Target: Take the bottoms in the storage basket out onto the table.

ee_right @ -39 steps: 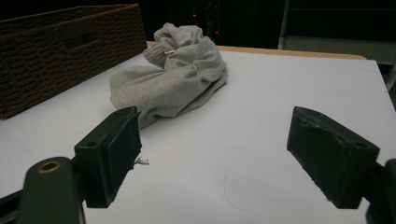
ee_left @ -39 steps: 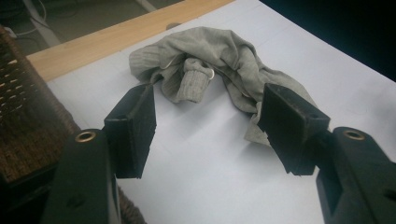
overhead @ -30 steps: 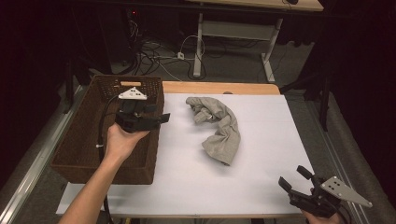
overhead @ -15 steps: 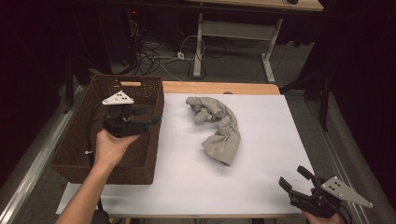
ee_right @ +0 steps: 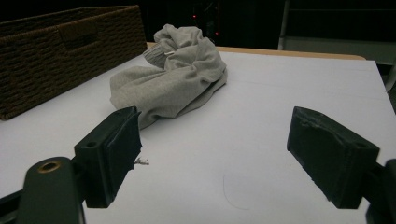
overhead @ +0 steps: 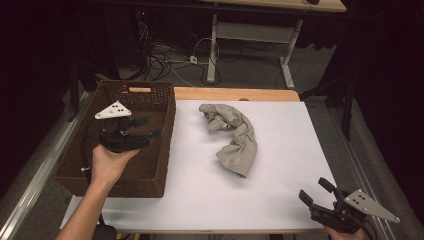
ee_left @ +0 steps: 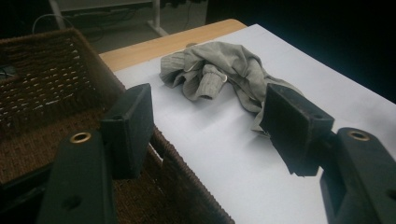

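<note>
Over the wicker basket, left gripper spread empty; right gripper likewise spread. Risks snagging the basket wall while reaching for the grey garment.

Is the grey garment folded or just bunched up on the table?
Bunched up. The grey garment lies in a crumpled, twisted heap on the white table, beside the wicker basket, with a ribbed cuff poking out.

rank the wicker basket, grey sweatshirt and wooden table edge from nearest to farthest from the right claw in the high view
From the right claw:
1. Grey sweatshirt, crumpled mid-table, up and to its left.
2. Wicker basket, at the table's left side.
3. Wooden table edge, along the far side.
</note>
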The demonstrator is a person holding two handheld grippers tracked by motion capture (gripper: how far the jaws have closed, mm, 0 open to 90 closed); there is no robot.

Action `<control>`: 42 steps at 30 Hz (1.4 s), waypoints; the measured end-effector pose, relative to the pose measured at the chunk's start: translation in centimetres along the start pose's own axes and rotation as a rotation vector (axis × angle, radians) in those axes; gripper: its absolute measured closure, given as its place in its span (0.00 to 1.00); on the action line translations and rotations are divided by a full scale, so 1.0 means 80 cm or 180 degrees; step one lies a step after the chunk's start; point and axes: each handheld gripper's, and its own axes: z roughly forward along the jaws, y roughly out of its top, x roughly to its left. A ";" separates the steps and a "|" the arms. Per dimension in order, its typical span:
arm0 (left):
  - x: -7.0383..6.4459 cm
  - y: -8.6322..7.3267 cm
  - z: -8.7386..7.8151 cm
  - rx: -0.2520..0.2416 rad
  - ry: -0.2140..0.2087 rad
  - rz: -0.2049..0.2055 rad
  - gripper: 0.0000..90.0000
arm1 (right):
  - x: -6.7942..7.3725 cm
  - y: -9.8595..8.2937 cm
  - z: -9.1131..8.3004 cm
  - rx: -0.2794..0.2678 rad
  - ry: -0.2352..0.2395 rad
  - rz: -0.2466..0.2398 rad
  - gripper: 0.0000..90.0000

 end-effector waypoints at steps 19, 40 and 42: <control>0.005 -0.021 -0.029 -0.0111 0.0122 -0.0059 0.37 | 0.000 0.000 0.000 -0.0012 0.0010 0.0004 0.20; 0.019 -0.058 -0.067 -0.0251 0.0269 -0.0223 0.37 | 0.000 0.000 0.000 -0.0003 0.0015 0.0005 0.20; 0.022 -0.064 -0.071 -0.0265 0.0274 -0.0258 0.37 | 0.000 0.000 0.000 -0.0005 0.0016 0.0005 0.20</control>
